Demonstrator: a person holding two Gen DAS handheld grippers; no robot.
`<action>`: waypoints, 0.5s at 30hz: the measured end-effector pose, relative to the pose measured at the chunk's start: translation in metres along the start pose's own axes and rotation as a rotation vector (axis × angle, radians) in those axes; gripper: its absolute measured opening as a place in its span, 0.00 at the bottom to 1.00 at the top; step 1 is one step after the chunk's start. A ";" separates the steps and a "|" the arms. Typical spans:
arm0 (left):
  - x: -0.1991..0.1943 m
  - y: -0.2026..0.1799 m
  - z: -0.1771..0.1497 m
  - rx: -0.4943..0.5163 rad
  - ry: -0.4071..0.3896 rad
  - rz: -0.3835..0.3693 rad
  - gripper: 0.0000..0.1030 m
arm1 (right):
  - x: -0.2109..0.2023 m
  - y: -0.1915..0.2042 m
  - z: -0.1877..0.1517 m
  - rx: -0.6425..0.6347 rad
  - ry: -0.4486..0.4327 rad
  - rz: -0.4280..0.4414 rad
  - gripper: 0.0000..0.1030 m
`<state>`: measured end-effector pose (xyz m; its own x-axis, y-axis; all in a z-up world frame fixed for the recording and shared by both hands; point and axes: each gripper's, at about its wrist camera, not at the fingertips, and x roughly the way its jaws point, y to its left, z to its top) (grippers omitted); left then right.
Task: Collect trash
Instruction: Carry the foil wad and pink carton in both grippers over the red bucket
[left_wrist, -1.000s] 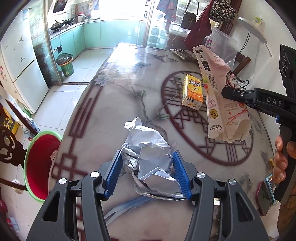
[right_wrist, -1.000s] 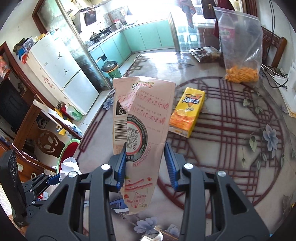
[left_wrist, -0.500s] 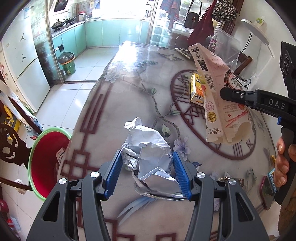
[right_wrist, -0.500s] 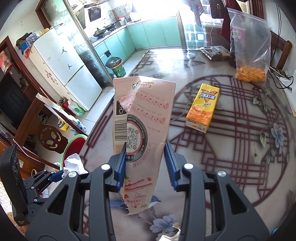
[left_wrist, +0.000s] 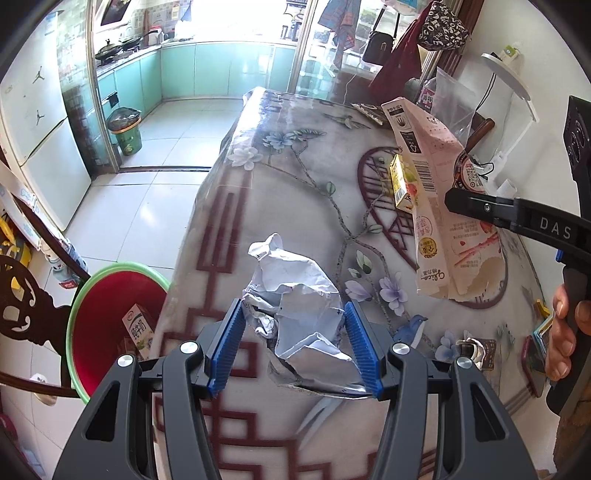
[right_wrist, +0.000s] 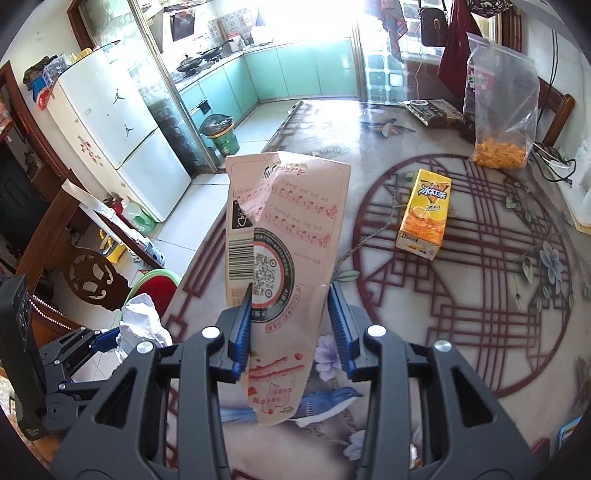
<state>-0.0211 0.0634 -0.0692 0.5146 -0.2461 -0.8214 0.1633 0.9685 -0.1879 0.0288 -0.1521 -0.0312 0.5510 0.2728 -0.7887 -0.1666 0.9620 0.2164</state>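
Note:
My left gripper (left_wrist: 293, 347) is shut on a crumpled white and silver wrapper (left_wrist: 295, 295), held above the table's left edge. My right gripper (right_wrist: 291, 325) is shut on a flattened pink snack bag (right_wrist: 284, 240), held upright over the table; the bag also shows in the left wrist view (left_wrist: 439, 221). A red bin with a green rim (left_wrist: 110, 317) stands on the floor left of the table, with a small milk carton (left_wrist: 138, 328) inside. A yellow drink carton (right_wrist: 424, 214) lies on the table.
The patterned table (right_wrist: 480, 295) holds a clear bag of orange snacks (right_wrist: 502, 122), a dark packet (right_wrist: 432, 110) and a small crushed wrapper (left_wrist: 469, 350). A carved wooden chair (left_wrist: 22, 306) stands by the red bin. A green kitchen bin (left_wrist: 125, 129) stands by the fridge (right_wrist: 118, 129).
Both grippers have moved back and left towards the table's edge with their loads. The red bin now shows more fully, with the milk carton inside.

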 end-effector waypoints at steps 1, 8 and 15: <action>0.000 0.004 -0.001 0.006 0.002 -0.002 0.51 | 0.001 0.005 -0.002 0.003 0.001 -0.006 0.36; -0.006 0.036 -0.006 0.016 0.012 -0.016 0.51 | 0.008 0.039 -0.010 0.006 0.005 -0.023 0.36; -0.013 0.072 -0.016 -0.012 0.018 -0.005 0.51 | 0.020 0.077 -0.019 -0.019 0.027 -0.015 0.36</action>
<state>-0.0290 0.1368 -0.0806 0.4986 -0.2498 -0.8301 0.1555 0.9678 -0.1978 0.0115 -0.0728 -0.0410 0.5313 0.2574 -0.8071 -0.1744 0.9655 0.1932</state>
